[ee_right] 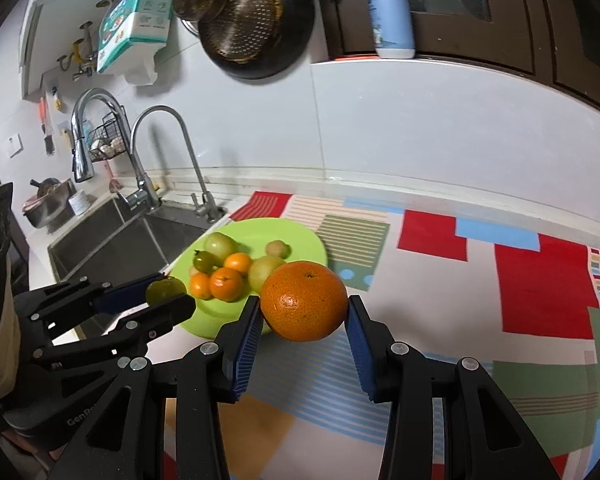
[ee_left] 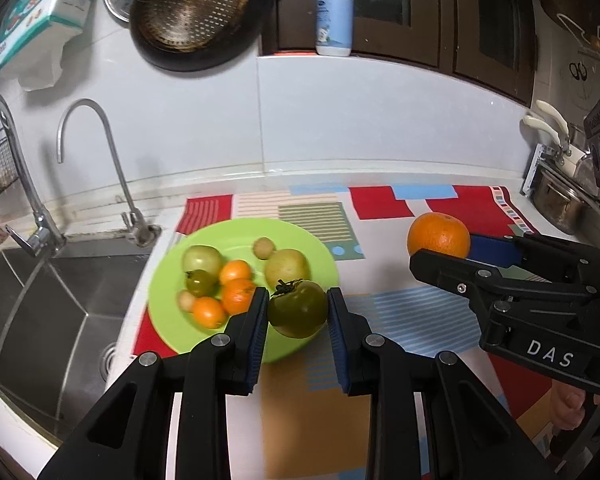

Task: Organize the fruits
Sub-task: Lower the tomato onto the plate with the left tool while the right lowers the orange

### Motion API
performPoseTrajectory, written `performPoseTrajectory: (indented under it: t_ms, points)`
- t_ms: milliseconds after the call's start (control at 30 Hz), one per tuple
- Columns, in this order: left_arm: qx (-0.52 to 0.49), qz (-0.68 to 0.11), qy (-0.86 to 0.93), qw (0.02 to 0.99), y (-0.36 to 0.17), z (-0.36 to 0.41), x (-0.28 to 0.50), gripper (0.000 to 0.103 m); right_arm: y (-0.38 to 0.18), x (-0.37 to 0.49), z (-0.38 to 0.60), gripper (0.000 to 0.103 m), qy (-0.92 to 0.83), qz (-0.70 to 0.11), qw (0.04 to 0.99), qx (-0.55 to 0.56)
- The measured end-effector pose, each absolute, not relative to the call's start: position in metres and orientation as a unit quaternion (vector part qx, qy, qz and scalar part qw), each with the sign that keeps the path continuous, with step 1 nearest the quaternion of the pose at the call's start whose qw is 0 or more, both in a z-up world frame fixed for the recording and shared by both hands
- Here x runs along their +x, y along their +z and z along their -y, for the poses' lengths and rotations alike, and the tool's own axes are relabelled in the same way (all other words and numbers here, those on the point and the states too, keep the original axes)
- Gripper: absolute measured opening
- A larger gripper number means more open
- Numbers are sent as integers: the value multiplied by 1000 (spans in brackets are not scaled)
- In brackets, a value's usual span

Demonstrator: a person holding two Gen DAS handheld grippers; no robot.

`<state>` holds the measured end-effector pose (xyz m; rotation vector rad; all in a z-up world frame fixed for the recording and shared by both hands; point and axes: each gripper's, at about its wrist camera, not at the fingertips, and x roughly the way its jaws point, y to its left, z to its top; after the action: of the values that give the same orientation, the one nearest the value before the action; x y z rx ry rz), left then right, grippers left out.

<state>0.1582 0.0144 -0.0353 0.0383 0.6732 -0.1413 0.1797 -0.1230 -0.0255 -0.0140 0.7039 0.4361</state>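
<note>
A lime green plate [ee_left: 300, 240] [ee_right: 300, 236] on the patterned mat holds several small oranges, green tomatoes and pale fruits. My left gripper [ee_left: 298, 308] [ee_right: 166, 298] is shut on a dark green tomato [ee_left: 298, 308] [ee_right: 164, 289] and holds it over the plate's near right rim. My right gripper [ee_right: 304, 312] [ee_left: 440, 254] is shut on a large orange [ee_right: 304, 300] [ee_left: 438, 234] and holds it above the mat, right of the plate.
A steel sink [ee_left: 40, 312] with two taps [ee_left: 100, 160] lies left of the plate. The patterned mat [ee_right: 500, 280] covers the counter. A dark pan [ee_left: 196, 16] and a box hang on the wall; a lotion bottle [ee_left: 334, 12] stands on the sill. Pots [ee_left: 560, 196] stand at far right.
</note>
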Motion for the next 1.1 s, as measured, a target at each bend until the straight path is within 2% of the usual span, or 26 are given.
performPoseTrajectory:
  t_ms: [433, 733, 1100]
  points:
    - [34, -324, -82, 942, -38, -71, 185, 29, -29, 198, 64, 43, 209, -343, 916, -5]
    - [49, -322, -106, 939, -49, -94, 235, 29, -43, 237, 35, 43, 190, -354, 915, -13]
    - [53, -361, -141, 920, -86, -98, 309, 29, -71, 291, 22, 43, 155, -387, 909, -5]
